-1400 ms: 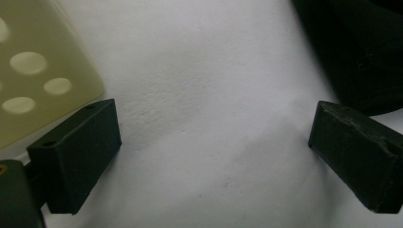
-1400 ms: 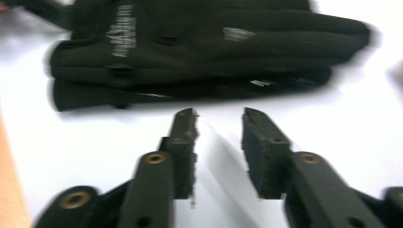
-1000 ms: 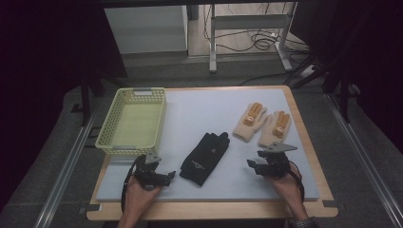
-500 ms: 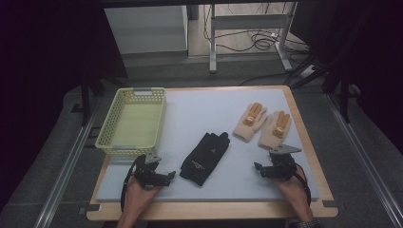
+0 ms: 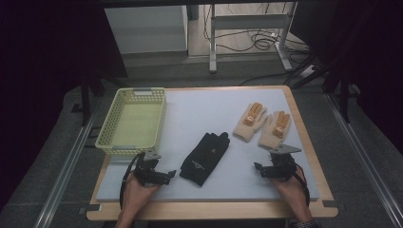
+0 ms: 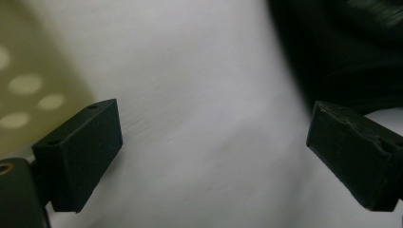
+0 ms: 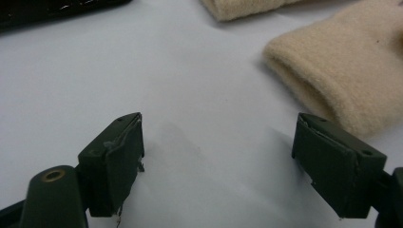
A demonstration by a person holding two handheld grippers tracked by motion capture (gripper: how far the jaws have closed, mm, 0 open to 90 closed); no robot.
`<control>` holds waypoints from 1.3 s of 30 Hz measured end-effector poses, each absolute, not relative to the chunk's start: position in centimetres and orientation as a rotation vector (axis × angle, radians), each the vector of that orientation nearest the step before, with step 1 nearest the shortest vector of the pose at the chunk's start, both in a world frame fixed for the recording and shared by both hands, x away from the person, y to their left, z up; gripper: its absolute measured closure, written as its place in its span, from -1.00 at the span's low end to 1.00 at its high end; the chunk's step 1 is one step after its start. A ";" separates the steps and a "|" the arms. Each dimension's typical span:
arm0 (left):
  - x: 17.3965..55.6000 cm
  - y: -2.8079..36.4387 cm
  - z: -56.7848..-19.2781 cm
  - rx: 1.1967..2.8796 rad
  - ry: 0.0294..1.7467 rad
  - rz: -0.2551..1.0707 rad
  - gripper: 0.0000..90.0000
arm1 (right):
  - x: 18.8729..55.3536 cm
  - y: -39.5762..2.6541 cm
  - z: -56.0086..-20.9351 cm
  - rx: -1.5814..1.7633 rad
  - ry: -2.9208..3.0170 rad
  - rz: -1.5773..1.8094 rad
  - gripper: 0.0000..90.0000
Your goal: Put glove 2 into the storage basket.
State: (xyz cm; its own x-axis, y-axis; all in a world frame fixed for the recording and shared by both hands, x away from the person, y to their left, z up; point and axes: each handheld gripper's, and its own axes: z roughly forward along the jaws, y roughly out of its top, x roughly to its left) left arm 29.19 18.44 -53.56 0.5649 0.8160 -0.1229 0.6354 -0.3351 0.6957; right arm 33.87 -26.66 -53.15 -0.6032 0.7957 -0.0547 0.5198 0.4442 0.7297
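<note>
Black right tongs (image 7: 218, 161) have just been opening and now stand wide apart with only bare white mat between them, near the counter's (image 5: 304, 118) front right corner; the nearer cream glove (image 7: 347, 66) lies just ahead, likely next to be gripped. Left tongs (image 6: 214, 152) gape too, empty, between yellow basket (image 5: 107, 137) and black glove (image 5: 205, 154)

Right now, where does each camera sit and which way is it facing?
High view: above the table's near edge, looking forward and down; forearms, left gripper, right gripper.
Left gripper view: along its open fingers, toward basket and black glove.
Right gripper view: toward cream glove.
Both gripper views share the black glove.
</note>
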 end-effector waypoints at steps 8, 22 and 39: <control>30.4 14.8 -50.0 2.117 1.045 0.262 -0.98 | 33.9 -26.7 -53.2 1.112 2.309 0.966 -0.61; 35.4 6.0 -50.4 2.305 1.030 0.263 -1.00 | 33.9 -26.7 -53.1 1.113 2.310 0.968 -0.61; 36.7 4.0 -52.6 2.428 1.082 0.208 -1.00 | 33.9 -26.7 -53.2 1.113 2.310 0.967 -0.61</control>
